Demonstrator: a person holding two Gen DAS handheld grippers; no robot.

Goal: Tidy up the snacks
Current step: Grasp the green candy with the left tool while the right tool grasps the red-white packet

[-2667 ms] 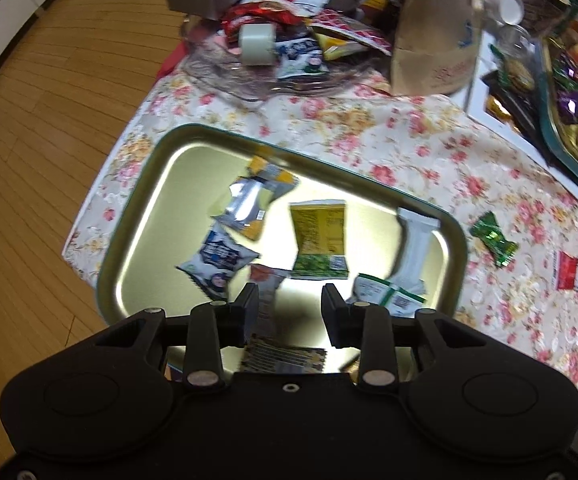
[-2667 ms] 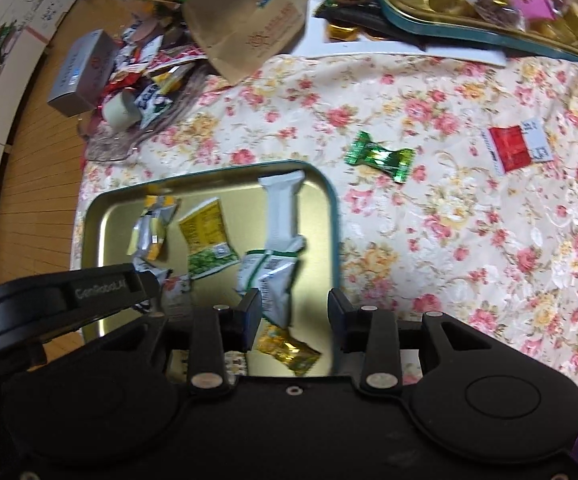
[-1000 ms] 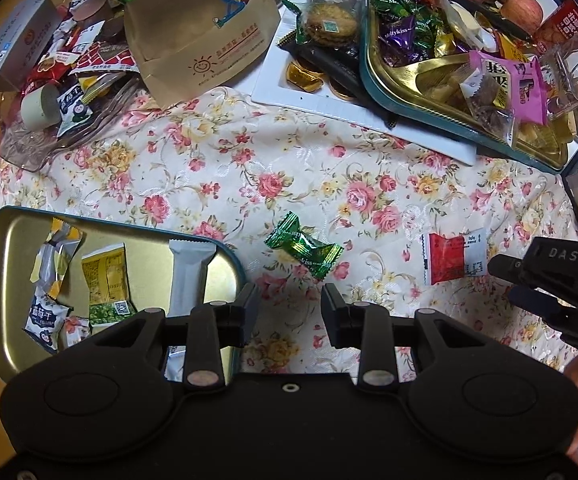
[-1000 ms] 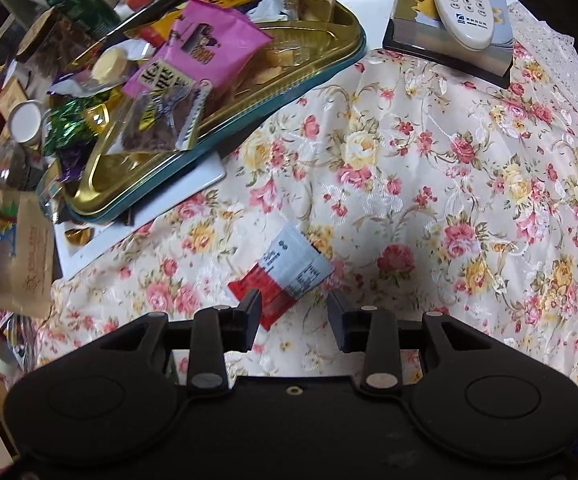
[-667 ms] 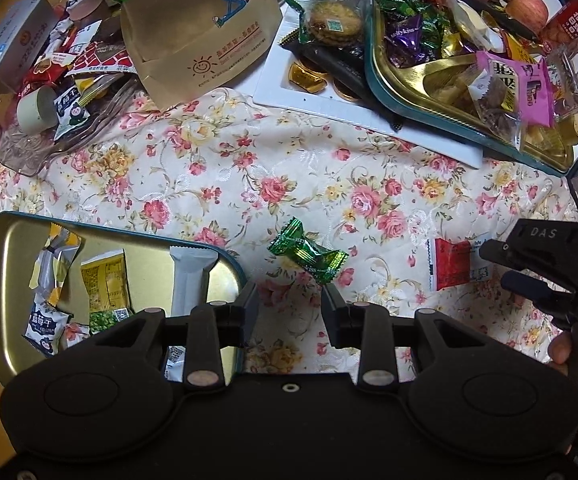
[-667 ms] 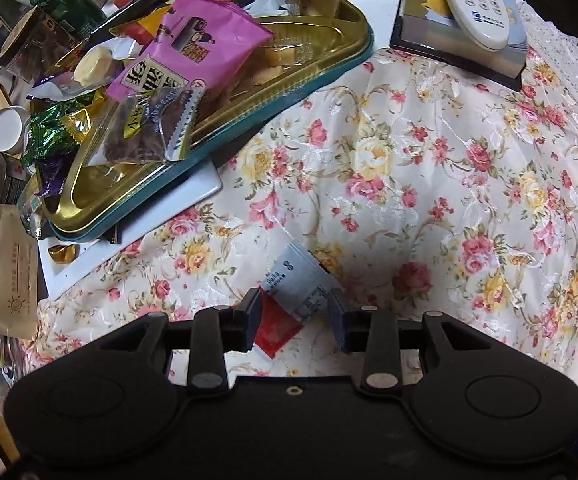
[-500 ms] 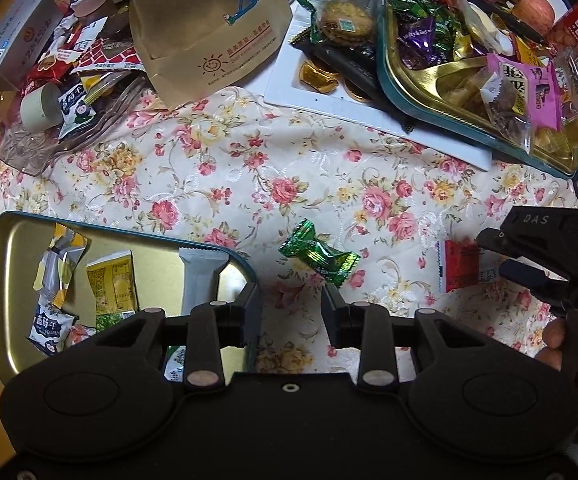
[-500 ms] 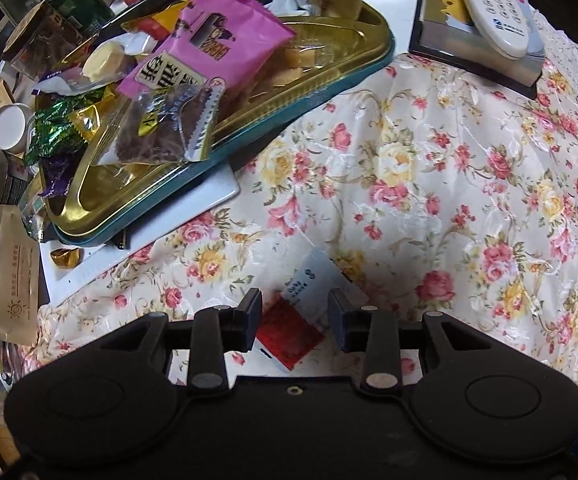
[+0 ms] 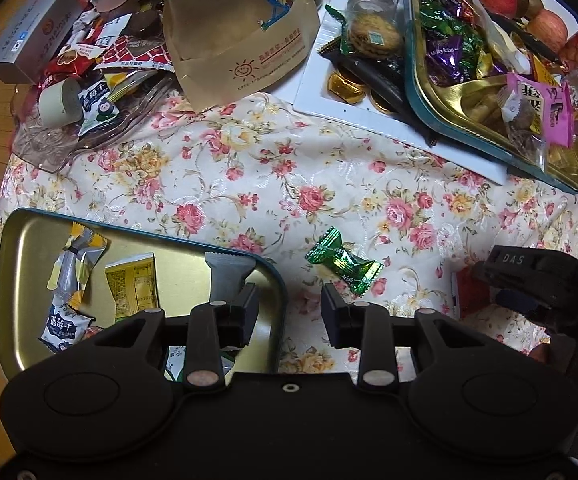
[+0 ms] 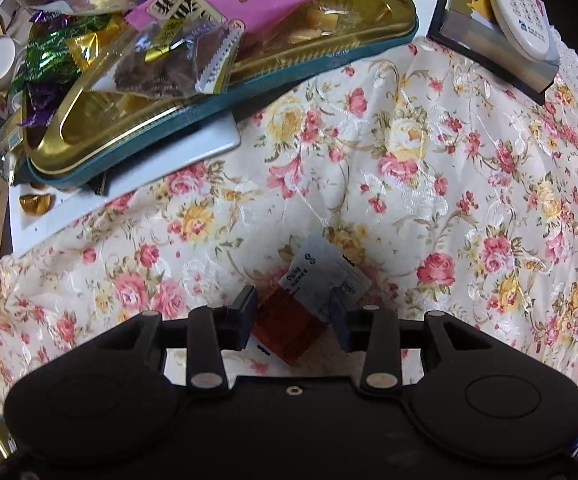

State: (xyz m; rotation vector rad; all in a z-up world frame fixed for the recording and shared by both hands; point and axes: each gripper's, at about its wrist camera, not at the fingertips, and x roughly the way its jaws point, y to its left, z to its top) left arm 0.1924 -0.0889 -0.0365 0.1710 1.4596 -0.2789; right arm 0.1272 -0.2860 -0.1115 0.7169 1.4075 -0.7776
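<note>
Left wrist view: the left gripper (image 9: 289, 312), jaws apart and empty, has shifted from above the gold tray (image 9: 21, 280) to hang just short of the green wrapped candy (image 9: 343, 261) lying on the floral tabletop (image 9: 249, 176). Right wrist view: the right gripper (image 10: 292, 316) has descended over the red-and-white sachet (image 10: 309, 288); its jaws, opening slightly, straddle the sachet without yet pinching it. Both loose snacks thus appear lined up for pickup and transfer to the tray.
</note>
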